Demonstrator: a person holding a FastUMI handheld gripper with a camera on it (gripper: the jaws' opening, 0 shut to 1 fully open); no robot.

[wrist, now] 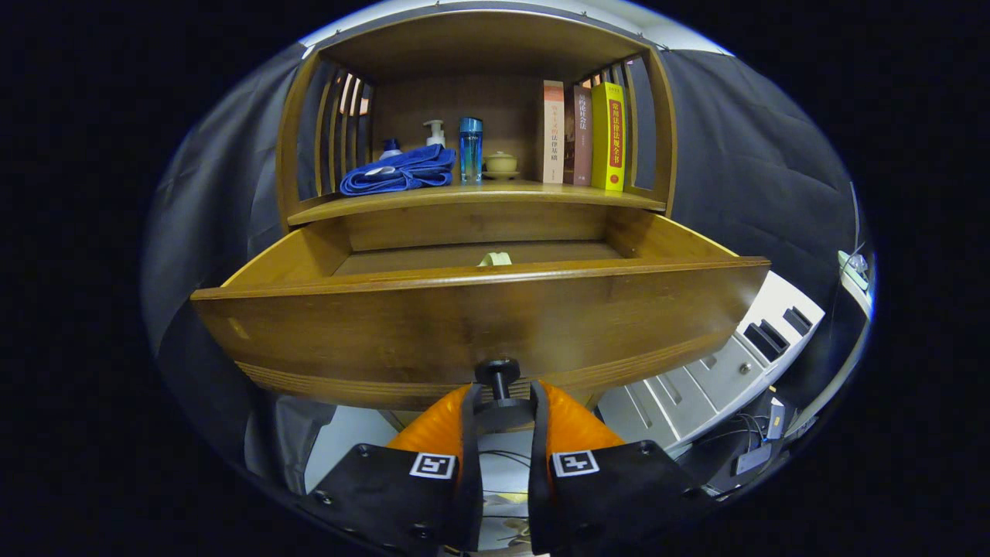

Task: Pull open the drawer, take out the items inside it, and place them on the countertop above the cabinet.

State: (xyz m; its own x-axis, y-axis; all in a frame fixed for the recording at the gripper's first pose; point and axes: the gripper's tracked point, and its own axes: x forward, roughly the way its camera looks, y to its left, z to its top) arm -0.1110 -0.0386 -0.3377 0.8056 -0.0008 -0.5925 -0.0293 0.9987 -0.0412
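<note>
The wooden drawer [479, 317] stands pulled out from the cabinet, its front panel just ahead of my fingers. Its dark round knob [497, 370] sits between my fingertips. My gripper [503, 402] is shut on the knob's stem, one finger on each side. Over the drawer's front edge peeks the top of a small pale item [495, 259] lying inside; the rest of the drawer floor is hidden by the panel. Above the drawer runs the wooden countertop [472, 198] of the cabinet.
On the countertop lie a folded blue towel [401, 172], a pump bottle [435, 133], a blue bottle [470, 149], a small lidded cup [501, 163] and three upright books [584, 136]. A grey drawer unit [727, 363] stands lower right.
</note>
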